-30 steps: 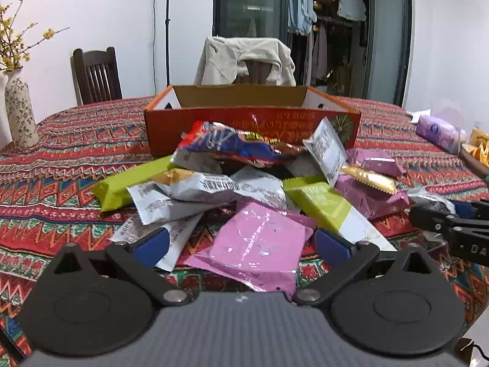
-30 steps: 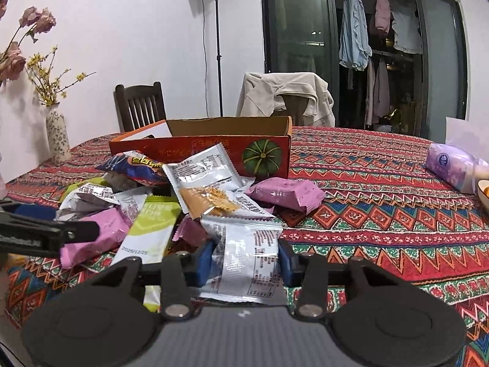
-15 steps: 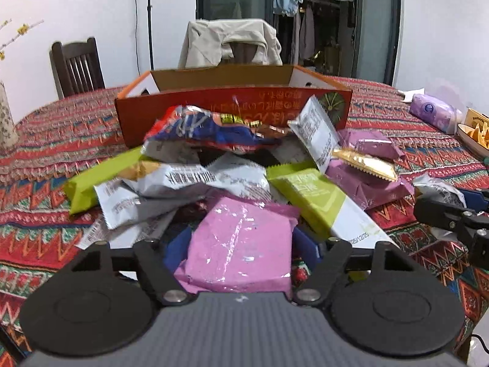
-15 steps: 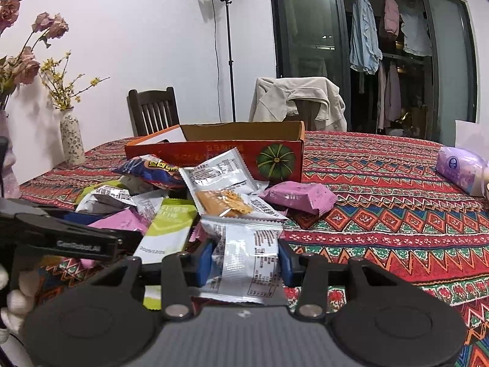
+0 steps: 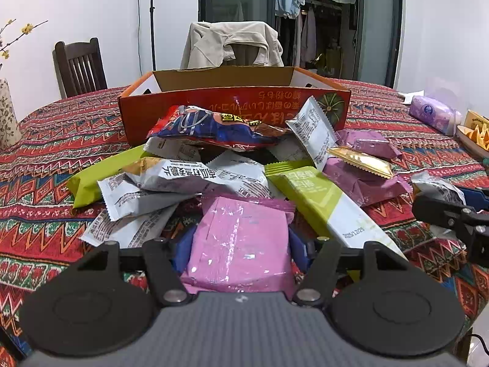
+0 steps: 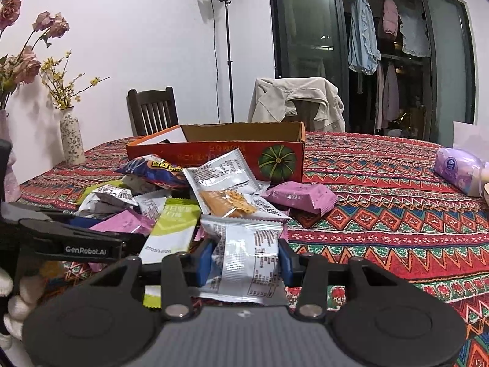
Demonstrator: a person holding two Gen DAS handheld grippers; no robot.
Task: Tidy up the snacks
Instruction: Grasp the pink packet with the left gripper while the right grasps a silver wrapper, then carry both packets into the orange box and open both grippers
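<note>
So there's a big messy heap of snack packets on a table with a red patterned woven tablecloth, piled right in front of a shallow orange cardboard box with a green pumpkin printed on its side.

The left gripper is at the near edge of the heap with a flat shiny pink plastic snack packet between its blue pads. Its jaws are closing, and the pads look like they're already against both sides of the packet. A lime-green and white bar wrapper lies just beside it on the right.

The right gripper has its jaws partway in, clamped on a silver-white foil sachet with black printed text, which sits at the front of the pile on that side. In the right wrist view the left gripper comes in from the left edge, held by a hand in a white glove.
</note>
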